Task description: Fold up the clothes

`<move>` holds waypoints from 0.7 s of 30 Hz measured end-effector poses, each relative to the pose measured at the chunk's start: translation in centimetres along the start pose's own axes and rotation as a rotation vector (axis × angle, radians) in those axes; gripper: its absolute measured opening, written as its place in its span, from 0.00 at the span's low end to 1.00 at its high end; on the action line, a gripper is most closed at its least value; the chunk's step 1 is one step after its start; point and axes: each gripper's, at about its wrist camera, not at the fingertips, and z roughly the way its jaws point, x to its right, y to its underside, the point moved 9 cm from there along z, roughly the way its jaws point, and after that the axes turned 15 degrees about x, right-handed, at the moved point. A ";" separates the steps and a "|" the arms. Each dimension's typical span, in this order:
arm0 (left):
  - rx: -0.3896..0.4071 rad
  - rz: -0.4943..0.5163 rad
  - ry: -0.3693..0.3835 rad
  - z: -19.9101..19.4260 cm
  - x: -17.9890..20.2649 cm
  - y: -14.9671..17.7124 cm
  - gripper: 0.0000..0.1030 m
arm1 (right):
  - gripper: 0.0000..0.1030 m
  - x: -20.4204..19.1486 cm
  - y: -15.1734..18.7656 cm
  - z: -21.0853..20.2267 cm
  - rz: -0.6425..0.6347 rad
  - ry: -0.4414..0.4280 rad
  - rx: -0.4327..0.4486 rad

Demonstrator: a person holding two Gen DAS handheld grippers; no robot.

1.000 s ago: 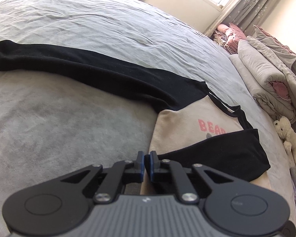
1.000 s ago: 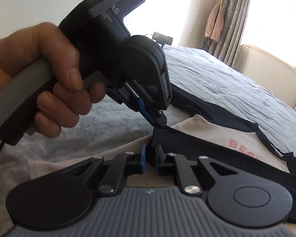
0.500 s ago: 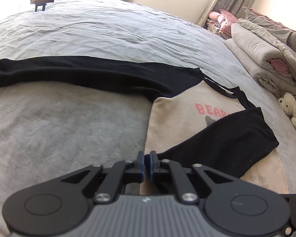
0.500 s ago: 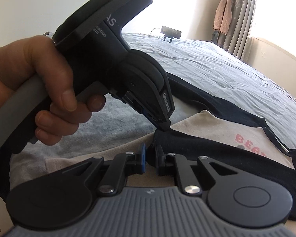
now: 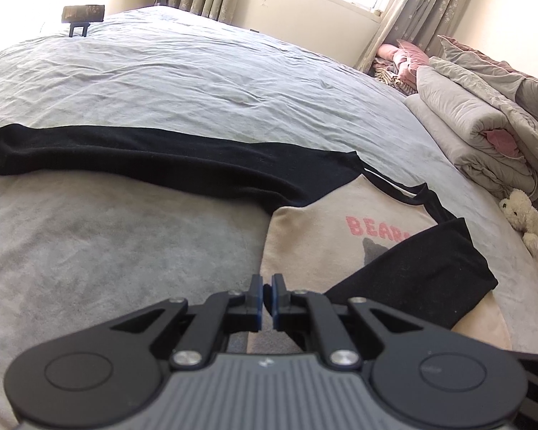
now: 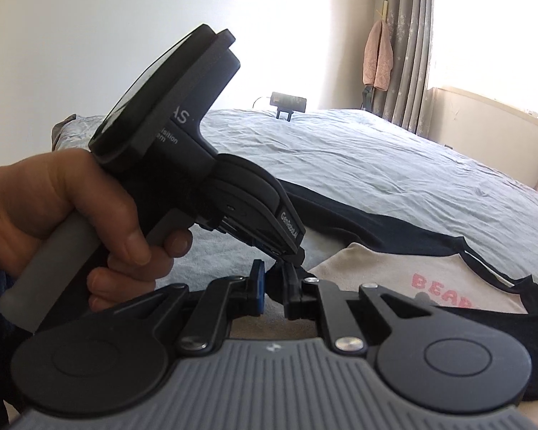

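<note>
A cream shirt [image 5: 322,236] with pink "BEAR" lettering and black sleeves lies on the grey bed [image 5: 197,71]. One black sleeve [image 5: 143,150] stretches out to the left. The other sleeve [image 5: 423,272] is folded across the chest, and its cuff end runs to my left gripper [image 5: 267,286], which is shut on that dark cloth. In the right wrist view the left gripper [image 6: 293,259], held by a hand [image 6: 71,208], pinches the same cuff just above my right gripper [image 6: 274,286]. The right gripper is also shut on the black cloth, a little above the shirt [image 6: 376,272].
Folded grey quilts [image 5: 477,132] and a white plush toy [image 5: 527,218] lie along the bed's right side. A phone on a stand [image 6: 288,100] sits at the far end. Curtains and a bright window stand behind the bed.
Both grippers stay shut on the cuff. The right gripper has risen a little with it, and both views have tipped up, so more of the wall and window shows.
</note>
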 end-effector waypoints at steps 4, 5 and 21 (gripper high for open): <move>-0.019 0.008 -0.012 0.1 -0.3 0.3 0.04 | 0.12 -0.2 0.7 0.2 -0.035 -0.033 -0.051; -0.036 0.014 -0.018 0.3 -0.4 0.6 0.04 | 0.12 0.0 1.6 0.6 -0.048 -0.036 -0.094; -0.041 0.020 -0.030 0.1 -1.1 -0.1 0.05 | 0.20 -2.3 3.3 -0.9 -0.005 -0.235 -0.209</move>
